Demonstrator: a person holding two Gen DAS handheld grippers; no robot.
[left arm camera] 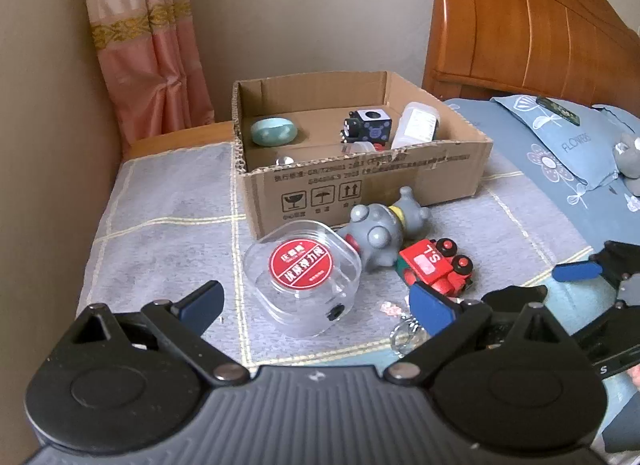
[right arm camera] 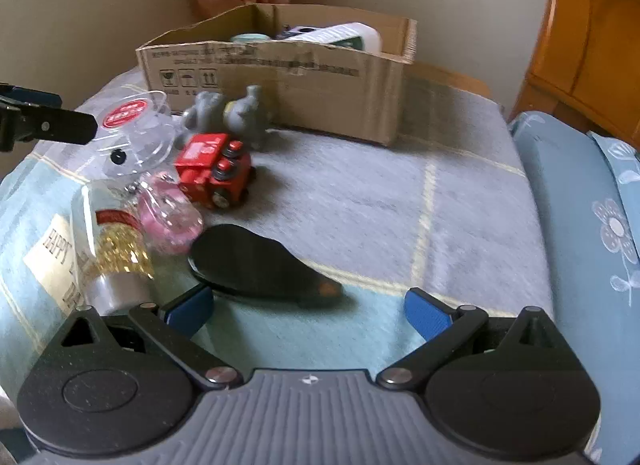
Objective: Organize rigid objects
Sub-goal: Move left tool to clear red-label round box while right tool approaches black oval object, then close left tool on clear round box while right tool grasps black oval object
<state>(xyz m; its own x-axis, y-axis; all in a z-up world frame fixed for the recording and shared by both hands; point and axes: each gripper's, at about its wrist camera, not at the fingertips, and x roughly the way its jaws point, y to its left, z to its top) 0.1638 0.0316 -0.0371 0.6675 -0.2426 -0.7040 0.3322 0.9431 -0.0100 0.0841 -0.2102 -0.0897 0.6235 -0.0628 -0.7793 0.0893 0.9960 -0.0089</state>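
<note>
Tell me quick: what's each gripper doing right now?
Left gripper: jaws open, holding nothing, clear box lies between them.
Right gripper: jaws open, holding nothing, black case just ahead.

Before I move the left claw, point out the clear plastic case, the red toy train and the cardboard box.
clear plastic case (left arm camera: 301, 269): left wrist view, on its round red label.
red toy train (left arm camera: 430, 261): left wrist view, on its red roof.
cardboard box (left arm camera: 360, 189): left wrist view, on its printed front wall.
</note>
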